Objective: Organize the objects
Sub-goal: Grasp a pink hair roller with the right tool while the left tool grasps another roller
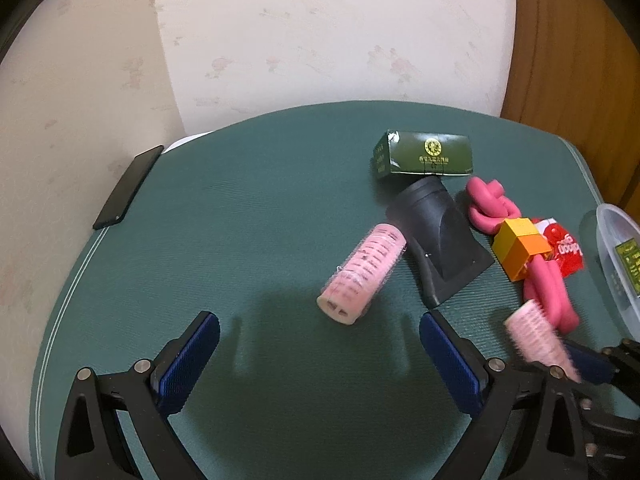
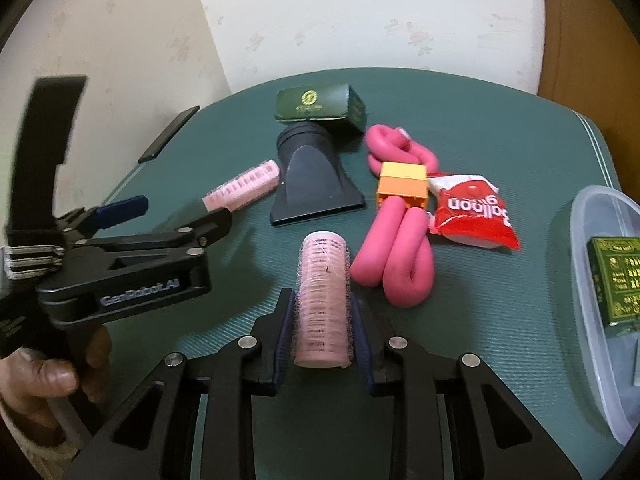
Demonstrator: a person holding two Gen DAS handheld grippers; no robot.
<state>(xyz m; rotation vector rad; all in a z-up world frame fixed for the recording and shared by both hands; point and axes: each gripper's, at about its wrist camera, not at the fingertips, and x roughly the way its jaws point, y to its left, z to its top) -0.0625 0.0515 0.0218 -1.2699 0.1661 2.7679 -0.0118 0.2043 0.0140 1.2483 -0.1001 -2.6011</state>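
Right gripper (image 2: 322, 320) pinches a pink roller (image 2: 323, 300) lengthwise, ready for the tub (image 2: 592, 280); my left gripper (image 1: 320, 354) gapes wide toward the other roller (image 1: 362, 274).

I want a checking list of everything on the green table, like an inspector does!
Surface: green mat on the table.
Job's things: pink roller in the right gripper; second roller lying loose; clear tub holding a green box.
Clutter: black nozzle, dark green box, pink foam twist, orange block, red balloon packet, phone.
Grippers: left gripper open, empty.
Cables: nothing seen.
Surroundings: flowered wallpaper.
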